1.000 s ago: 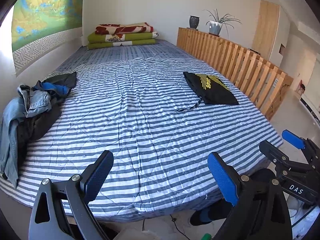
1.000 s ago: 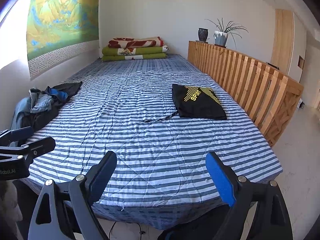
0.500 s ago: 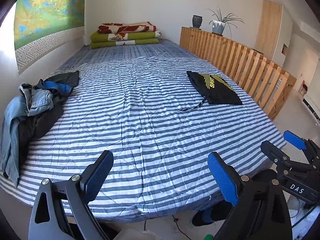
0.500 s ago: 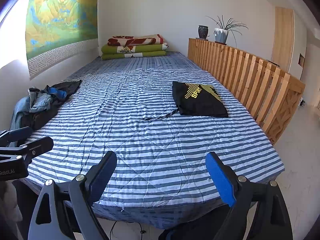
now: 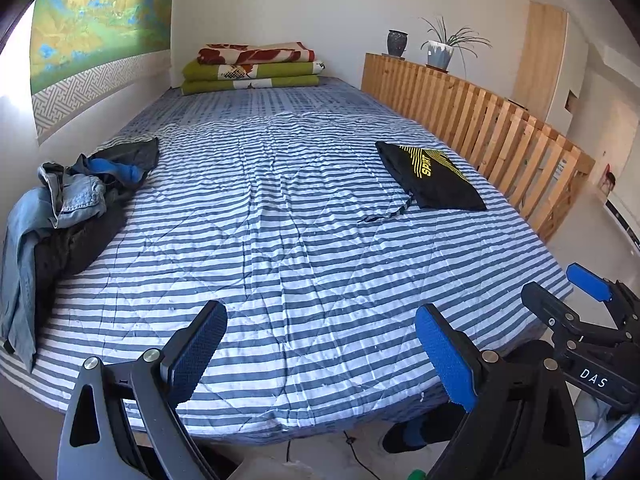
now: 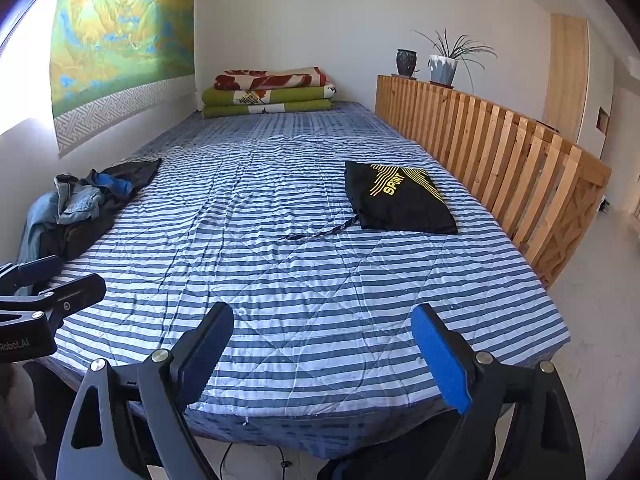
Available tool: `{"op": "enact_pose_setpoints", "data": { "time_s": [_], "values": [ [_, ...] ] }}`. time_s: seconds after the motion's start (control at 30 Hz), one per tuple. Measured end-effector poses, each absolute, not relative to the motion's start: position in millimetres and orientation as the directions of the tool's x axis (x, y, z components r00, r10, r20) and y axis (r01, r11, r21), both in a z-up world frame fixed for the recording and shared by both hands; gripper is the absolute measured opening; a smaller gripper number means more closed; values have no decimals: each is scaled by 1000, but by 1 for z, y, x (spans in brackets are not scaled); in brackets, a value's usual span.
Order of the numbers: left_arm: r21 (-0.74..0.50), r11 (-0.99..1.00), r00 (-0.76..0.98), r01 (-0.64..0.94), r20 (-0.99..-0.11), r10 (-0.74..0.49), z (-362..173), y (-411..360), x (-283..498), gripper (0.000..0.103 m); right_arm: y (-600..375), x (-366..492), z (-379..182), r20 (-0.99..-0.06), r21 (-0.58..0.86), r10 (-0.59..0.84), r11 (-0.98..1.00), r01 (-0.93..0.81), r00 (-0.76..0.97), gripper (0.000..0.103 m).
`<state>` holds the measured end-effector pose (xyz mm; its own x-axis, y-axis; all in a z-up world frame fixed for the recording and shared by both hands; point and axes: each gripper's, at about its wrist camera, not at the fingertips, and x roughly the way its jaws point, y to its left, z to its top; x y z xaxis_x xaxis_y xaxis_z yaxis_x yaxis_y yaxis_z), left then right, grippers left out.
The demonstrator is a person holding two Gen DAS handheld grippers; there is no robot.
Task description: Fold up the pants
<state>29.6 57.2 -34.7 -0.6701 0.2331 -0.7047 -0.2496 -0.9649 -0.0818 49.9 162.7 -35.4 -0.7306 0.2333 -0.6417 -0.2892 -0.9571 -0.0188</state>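
Observation:
Folded black pants (image 5: 432,182) (image 6: 400,200) with yellow "SPORT" print lie flat on the right side of the striped bed (image 5: 288,240) (image 6: 312,280), a drawstring trailing toward the middle. A crumpled heap of clothes (image 5: 68,216) (image 6: 76,212), with blue jeans and dark garments, lies at the bed's left edge. My left gripper (image 5: 320,350) is open and holds nothing, above the bed's near edge. My right gripper (image 6: 322,348) is likewise open over the near edge with nothing in it. Each gripper shows at the side of the other's view.
Folded blankets (image 5: 252,68) are stacked at the far end of the bed. A wooden slatted rail (image 5: 480,128) runs along the right side, with a vase and a potted plant (image 5: 440,50) on it. A wall hanging (image 5: 92,28) covers the left wall. A cable lies on the floor below.
Both views have crept slightly forward toward the bed; both grippers stay open and nothing on the bed has moved.

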Motion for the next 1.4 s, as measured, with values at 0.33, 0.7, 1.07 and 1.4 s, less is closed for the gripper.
{"op": "enact_pose_setpoints", "data": {
  "time_s": [0.33, 0.7, 1.07, 1.4],
  "values": [
    [-83, -963, -663, -257, -710, 238, -38, 60, 29, 97, 162, 49, -36, -645, -15, 232, -957, -291, -728, 88],
    [-86, -963, -659, -257, -713, 240, -40, 62, 28, 97, 162, 48, -39, -651, -9, 229, -956, -294, -724, 88],
    [-86, -963, -657, -256, -715, 239, -42, 62, 26, 97, 161, 46, -40, -655, -8, 228, -955, -295, -720, 88],
    [-88, -964, -656, -252, -717, 237, -45, 61, 24, 97, 159, 43, -44, -660, -7, 225, -956, -294, -717, 88]
  ]
}}
